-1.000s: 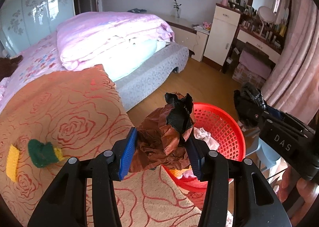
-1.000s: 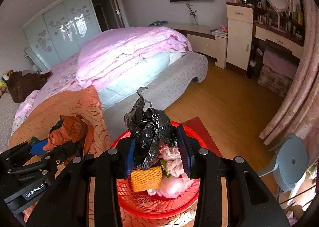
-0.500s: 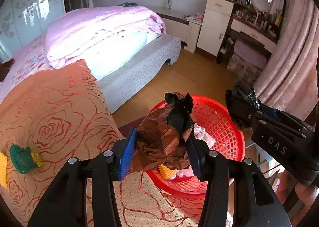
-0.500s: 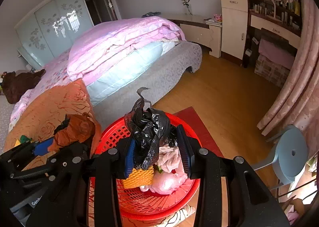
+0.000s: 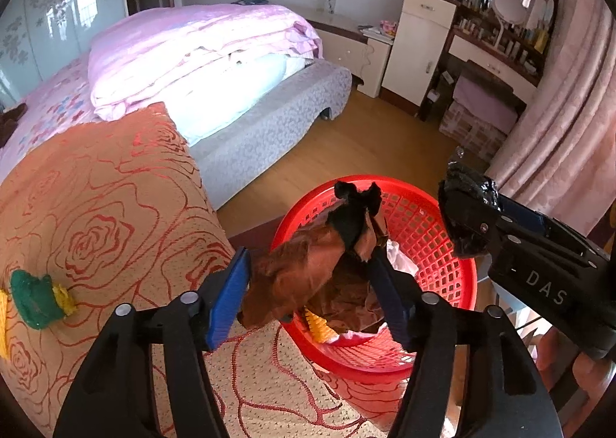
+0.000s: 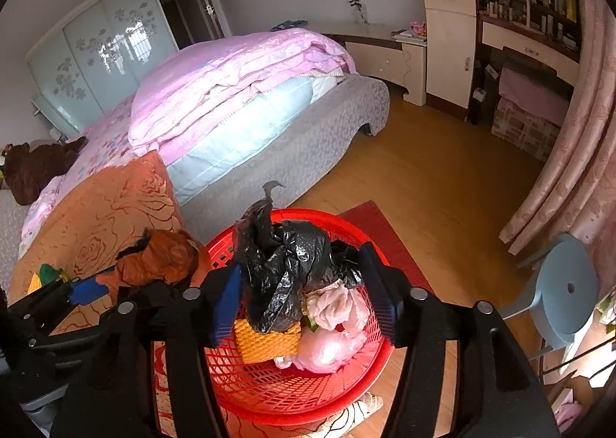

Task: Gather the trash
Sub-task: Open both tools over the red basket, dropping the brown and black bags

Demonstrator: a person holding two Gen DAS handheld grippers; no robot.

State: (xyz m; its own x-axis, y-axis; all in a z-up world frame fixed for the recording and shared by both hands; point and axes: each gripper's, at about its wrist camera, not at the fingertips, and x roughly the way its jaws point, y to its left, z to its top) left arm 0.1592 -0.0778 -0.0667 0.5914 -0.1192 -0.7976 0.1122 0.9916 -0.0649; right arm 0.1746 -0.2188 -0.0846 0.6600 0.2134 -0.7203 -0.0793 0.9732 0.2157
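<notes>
Red basket [image 6: 292, 395] — one — under two claws' bags: brown [image 5: 296, 276], black [image 6: 277, 272].

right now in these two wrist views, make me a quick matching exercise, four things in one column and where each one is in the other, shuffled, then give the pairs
Things:
1. brown paper wad
2. black plastic bag
3. green and yellow sponge
4. orange foam net

Places:
A. lying in the red basket
B. between the left gripper jaws
C. on the rose-patterned cover
D. between the right gripper jaws

Pairs: 1-B, 2-D, 3-C, 4-A
</notes>
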